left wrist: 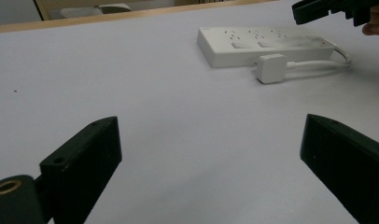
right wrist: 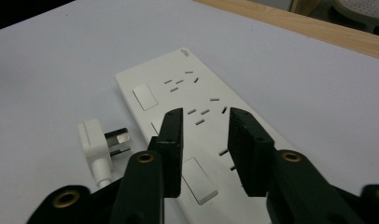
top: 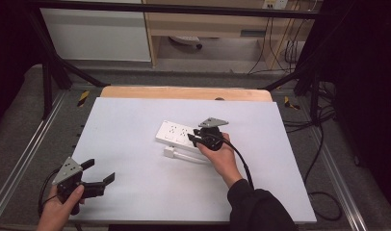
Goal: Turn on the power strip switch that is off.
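A white power strip [top: 176,133] [left wrist: 267,44] [right wrist: 197,93] lies flat near the middle of the white table top [top: 136,192]. Its white plug [top: 170,152] [left wrist: 271,68] [right wrist: 96,140] rests on the table beside the strip's near side, prongs toward the strip, with the cable curving back to the strip's right end. My right gripper [top: 192,137] [right wrist: 205,114] hovers just over the strip's right part, jaws a narrow gap apart with nothing between them. My left gripper [top: 101,171] [left wrist: 211,123] stands wide open at the front left, far from the strip.
A wooden strip [top: 184,92] borders the table's far edge. Black frame bars [top: 54,67] and cables [top: 323,144] run along the sides. A cupboard and shelving [top: 203,29] stand behind the table.
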Available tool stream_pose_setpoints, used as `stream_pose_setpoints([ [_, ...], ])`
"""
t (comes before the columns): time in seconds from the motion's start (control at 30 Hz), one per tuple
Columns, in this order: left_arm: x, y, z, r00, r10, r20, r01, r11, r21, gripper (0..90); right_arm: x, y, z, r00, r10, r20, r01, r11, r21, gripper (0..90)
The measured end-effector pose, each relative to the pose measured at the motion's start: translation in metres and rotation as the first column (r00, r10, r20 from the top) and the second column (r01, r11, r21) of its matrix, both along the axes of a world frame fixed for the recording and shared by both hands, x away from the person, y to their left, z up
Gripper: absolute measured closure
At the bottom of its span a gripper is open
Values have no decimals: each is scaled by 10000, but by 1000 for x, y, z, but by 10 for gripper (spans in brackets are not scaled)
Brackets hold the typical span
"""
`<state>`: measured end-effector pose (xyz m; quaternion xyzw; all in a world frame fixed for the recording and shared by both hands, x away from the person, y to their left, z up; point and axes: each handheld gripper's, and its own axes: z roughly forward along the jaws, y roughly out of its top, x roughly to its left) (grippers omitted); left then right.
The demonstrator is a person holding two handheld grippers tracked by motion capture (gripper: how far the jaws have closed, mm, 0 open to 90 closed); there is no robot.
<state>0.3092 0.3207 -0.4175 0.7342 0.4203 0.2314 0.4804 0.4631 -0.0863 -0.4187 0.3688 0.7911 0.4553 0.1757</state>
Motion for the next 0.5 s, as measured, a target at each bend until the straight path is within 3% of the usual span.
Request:
stream_pose_setpoints([
  [0.03, 0, 0, 0, 10000, 2, -1, -2, 10000, -1, 57, 0, 0, -3, 10000, 38, -4, -38, 10000, -20, 740],
  [0.5, 0, 0, 0, 10000, -6, 9, 6, 10000, -1, 57, -1, 2, -9, 9995, 275, 153, -271, 9993, -265, 871],
])
